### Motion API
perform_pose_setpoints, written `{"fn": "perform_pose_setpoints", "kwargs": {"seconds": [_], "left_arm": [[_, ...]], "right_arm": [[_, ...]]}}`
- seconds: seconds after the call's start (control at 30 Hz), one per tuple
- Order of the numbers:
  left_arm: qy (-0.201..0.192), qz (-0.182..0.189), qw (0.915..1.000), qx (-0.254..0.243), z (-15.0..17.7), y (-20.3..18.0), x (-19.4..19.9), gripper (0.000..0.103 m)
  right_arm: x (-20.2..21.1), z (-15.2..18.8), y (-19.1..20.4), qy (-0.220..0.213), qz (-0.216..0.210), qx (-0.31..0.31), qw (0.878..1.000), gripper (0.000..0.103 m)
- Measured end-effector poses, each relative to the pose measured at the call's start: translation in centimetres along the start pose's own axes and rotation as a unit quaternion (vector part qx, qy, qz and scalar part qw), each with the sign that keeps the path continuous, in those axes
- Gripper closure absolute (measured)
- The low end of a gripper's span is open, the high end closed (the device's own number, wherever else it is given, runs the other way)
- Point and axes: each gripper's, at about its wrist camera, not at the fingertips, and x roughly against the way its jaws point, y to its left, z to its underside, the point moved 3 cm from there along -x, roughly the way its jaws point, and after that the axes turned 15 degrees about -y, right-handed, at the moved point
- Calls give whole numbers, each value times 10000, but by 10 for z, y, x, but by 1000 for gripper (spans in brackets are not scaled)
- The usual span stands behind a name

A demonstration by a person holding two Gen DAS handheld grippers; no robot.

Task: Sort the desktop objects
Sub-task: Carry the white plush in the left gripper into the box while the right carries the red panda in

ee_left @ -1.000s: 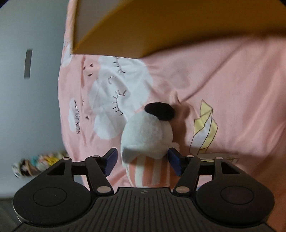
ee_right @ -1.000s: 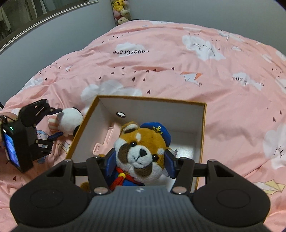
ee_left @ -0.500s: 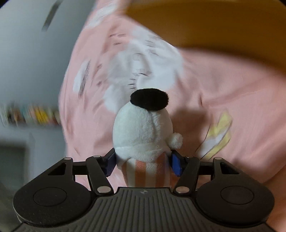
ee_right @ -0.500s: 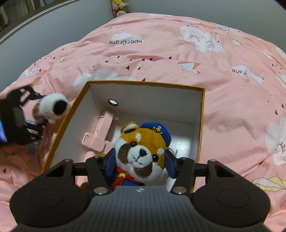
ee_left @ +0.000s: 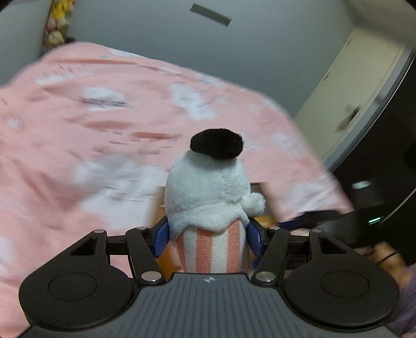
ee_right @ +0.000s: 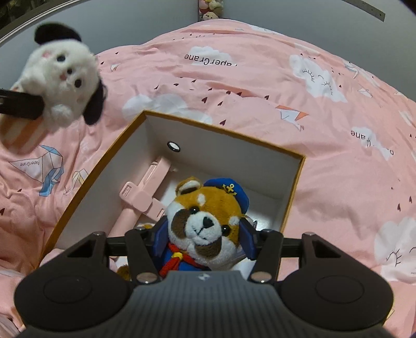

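Observation:
My left gripper [ee_left: 208, 235] is shut on a white plush dog [ee_left: 208, 192] with black ears and a pink-striped body, and holds it in the air above the bed. The same plush dog [ee_right: 65, 78] shows at the upper left of the right wrist view, beside the box. My right gripper [ee_right: 202, 235] is shut on a red panda plush [ee_right: 205, 221] in a blue sailor cap, held over the open box [ee_right: 293, 182] with an orange rim and white inside. A pink plastic object [ee_right: 143, 197] lies inside the box.
The pink bedsheet [ee_right: 260, 85] with cloud and paper-crane prints lies all around the box. Grey walls stand behind the bed, with small toys [ee_right: 210, 9] on a far shelf. A door and dark furniture [ee_left: 377, 156] are at the right in the left wrist view.
My left gripper has closed on the plush dog, lifted it off the sheet and swung it up beside the box. My right gripper holds the red panda plush, now nearer above the box.

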Motion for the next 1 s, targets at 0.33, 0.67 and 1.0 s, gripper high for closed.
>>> {"fn": "perform_pose_setpoints", "kwargs": {"seconds": [0.33,0.67,1.0], "left_arm": [[726,5,9898,1228,66,-1,-78,33],[863,-565,9899,973,98,-6,-98,33],[1160,-743,9885,621,110,-12,-117,31]], "right_arm": [[3,6,-1,188,95,629,9978,45],[-7,19,11,370,291,1596,9861,45],[-15,24,17,436,426,1913,9796,45]]}}
